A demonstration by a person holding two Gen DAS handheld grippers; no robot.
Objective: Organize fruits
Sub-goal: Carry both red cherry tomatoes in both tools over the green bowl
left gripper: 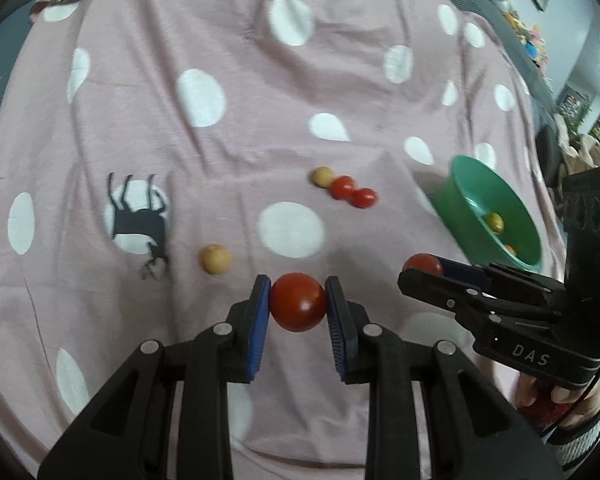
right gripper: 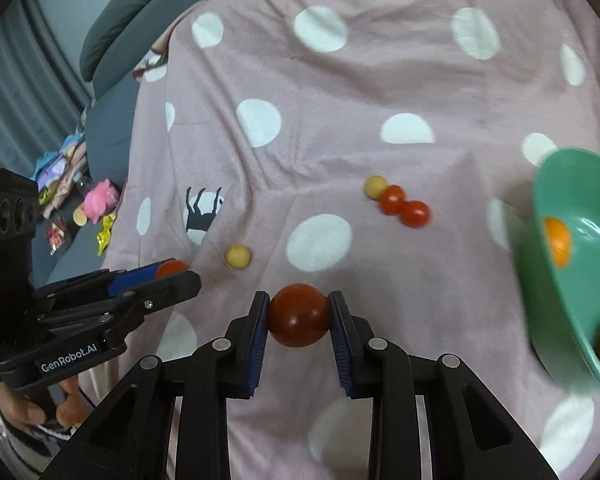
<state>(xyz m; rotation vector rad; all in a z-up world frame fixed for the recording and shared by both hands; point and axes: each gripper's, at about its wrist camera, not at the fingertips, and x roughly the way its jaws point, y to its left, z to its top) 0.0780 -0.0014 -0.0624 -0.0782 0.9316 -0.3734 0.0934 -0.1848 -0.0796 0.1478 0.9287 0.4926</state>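
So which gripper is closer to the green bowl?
Right. The right gripper, shut on a red tomato, sits just beside the green bowl; the left gripper, gripping another tomato, is farther away on its far side.

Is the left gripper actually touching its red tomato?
Touching. The left wrist view shows the left gripper with both blue pads pressed against the red tomato, no gap either side.

A glossy, smooth round red tomato (left gripper: 298,302) sits between ribbed blue rubbery fingers (left gripper: 260,330). Beyond the fingers lie soft matt pink polka-dot cloth (left gripper: 236,160) and a smooth green plastic bowl (left gripper: 460,188).
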